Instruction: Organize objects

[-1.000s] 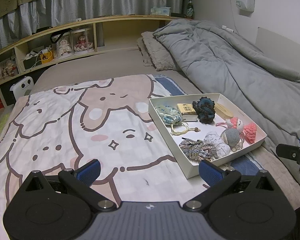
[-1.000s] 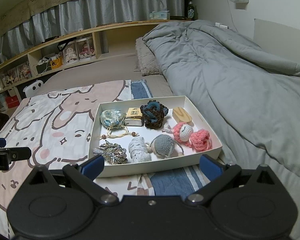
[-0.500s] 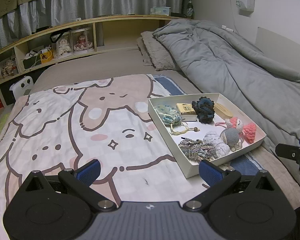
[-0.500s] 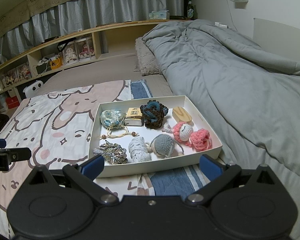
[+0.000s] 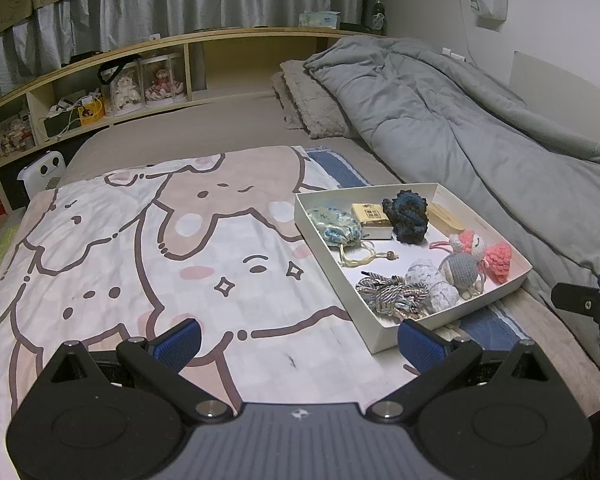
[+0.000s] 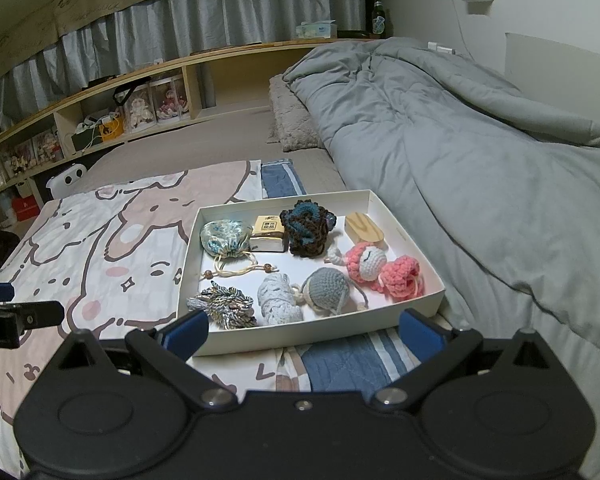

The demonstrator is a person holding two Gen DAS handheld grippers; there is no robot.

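Observation:
A white tray [image 6: 414, 240] lies on the bed and holds several small things: a blue patterned drawstring pouch [image 6: 225, 237], a small yellow box [image 6: 267, 233], a dark blue-brown crochet piece [image 6: 306, 227], a wooden piece [image 6: 364, 229], a pink crochet doll [image 6: 380, 270], a grey crochet ball [image 6: 327, 289], a white lace bundle [image 6: 278, 298] and a grey cord bundle [image 6: 224, 306]. My right gripper [image 6: 304, 330] is open and empty, just before the tray's near wall. My left gripper [image 5: 298, 342] is open and empty over the cartoon blanket [image 5: 140, 248], left of the tray [image 5: 384, 334].
A grey duvet [image 6: 460, 140] is heaped along the right of the bed. A pillow [image 6: 290, 124] lies at the head. A wooden shelf [image 5: 140, 80] with dolls and boxes runs behind the bed, under grey curtains.

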